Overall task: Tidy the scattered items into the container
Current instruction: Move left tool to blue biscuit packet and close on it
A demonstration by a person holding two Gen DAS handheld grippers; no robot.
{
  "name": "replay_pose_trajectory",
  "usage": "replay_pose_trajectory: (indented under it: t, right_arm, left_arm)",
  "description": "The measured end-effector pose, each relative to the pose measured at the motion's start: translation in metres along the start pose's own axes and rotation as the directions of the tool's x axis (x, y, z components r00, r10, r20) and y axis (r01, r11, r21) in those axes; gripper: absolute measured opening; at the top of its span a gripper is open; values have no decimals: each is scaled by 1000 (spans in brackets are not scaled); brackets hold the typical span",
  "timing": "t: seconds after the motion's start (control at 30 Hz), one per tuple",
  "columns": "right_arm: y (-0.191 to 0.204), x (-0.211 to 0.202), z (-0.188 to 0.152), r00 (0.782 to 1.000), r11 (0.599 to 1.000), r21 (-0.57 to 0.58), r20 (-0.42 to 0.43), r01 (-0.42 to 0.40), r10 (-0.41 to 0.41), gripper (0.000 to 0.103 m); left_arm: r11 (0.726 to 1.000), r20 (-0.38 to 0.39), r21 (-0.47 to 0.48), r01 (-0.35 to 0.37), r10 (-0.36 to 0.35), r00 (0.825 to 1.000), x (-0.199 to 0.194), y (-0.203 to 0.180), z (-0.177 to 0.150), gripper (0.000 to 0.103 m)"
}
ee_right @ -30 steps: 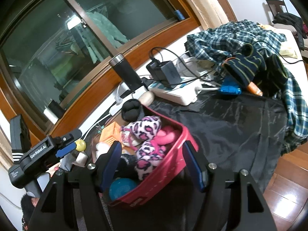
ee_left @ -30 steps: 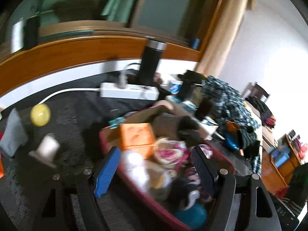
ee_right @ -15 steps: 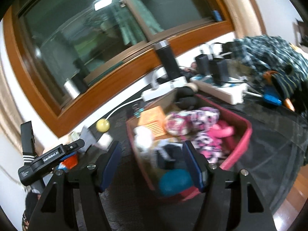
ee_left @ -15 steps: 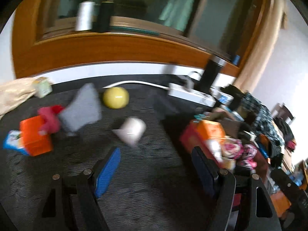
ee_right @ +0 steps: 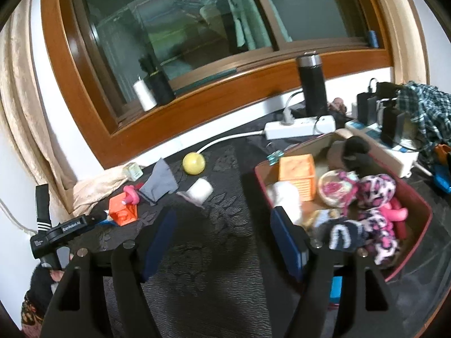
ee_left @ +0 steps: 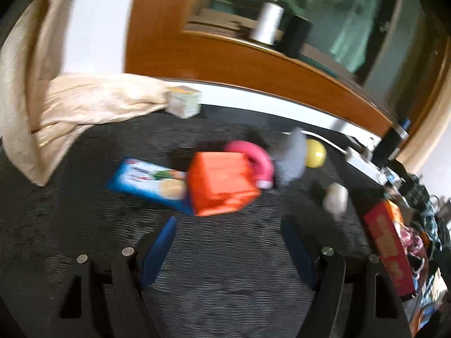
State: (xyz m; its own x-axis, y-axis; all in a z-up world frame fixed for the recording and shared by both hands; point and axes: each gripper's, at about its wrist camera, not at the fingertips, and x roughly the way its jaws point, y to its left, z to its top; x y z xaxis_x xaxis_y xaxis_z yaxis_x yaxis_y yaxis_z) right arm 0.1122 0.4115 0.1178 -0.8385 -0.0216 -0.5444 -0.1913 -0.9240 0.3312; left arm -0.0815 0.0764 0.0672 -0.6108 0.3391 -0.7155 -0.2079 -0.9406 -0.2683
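Left claw [ee_left: 228, 239]: my blue pads stand wide apart with nothing between them, pointed down at the loose items on the dark desk [ee_left: 225, 281]; this view is blurred.
Right claw [ee_right: 222, 239]: also spread apart and empty, hanging over bare dark cloth between the scattered items and the container.
Container [ee_right: 414, 242]: a red-walled box on the right side of the desk, already crowded with an orange crate [ee_right: 298, 177], a pink-spotted plush [ee_right: 375, 194], a white roll and dark socks.
Orange box [ee_left: 222, 183]: just ahead of my left claw, lying on the desk; in the right view it sits far left [ee_right: 124, 211], close to my left claw's tip.
Blue packet [ee_left: 149, 180]: flat on the desk, touching the orange box on its left side.
Pink piece [ee_left: 253, 157]: curved, resting against the top of the orange box.
Grey cloth [ee_right: 160, 183]: bunched just beyond the pink piece.
Yellow ball [ee_right: 194, 163]: on the desk near the white cable, beside the grey cloth.
White roll with a flared base [ee_right: 198, 191]: tipped on its side, between the grey cloth and the container.
Small pale cube [ee_left: 184, 104]: at the back by the beige curtain [ee_left: 93, 104].
Black flask [ee_right: 311, 84]: upright behind the white power strip [ee_right: 298, 126].
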Motion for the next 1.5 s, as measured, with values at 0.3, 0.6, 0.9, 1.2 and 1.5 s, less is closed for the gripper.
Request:
replay_pose_trajectory:
  t: [0.3,0.6,0.9,1.2,1.5]
  right_arm:
    - [18,27,-4,999,1000,-14,-53,-9,8,74]
    - [18,50,-9,995,1000,-14,-99,-10,8,74]
    - [14,66,-14,991,1000,-2,-134,-8,8,74]
    - [12,77,-18,987,1000,4,-161,12,-11,74]
    - [22,84,-23,982,1000,-23,-186,17,-21,74]
  left_arm:
    - [995,-15,21,-92,93,996,21,39,9,78]
    - [994,-45,18,-109,110,993,44,56,15,78]
    - [993,-61,72,-95,99,993,58,64,25,78]
    - [926,-20,373,-65,78,997,54,64,37,78]
    - [873,-33,487,10,7,999,58,61,35,78]
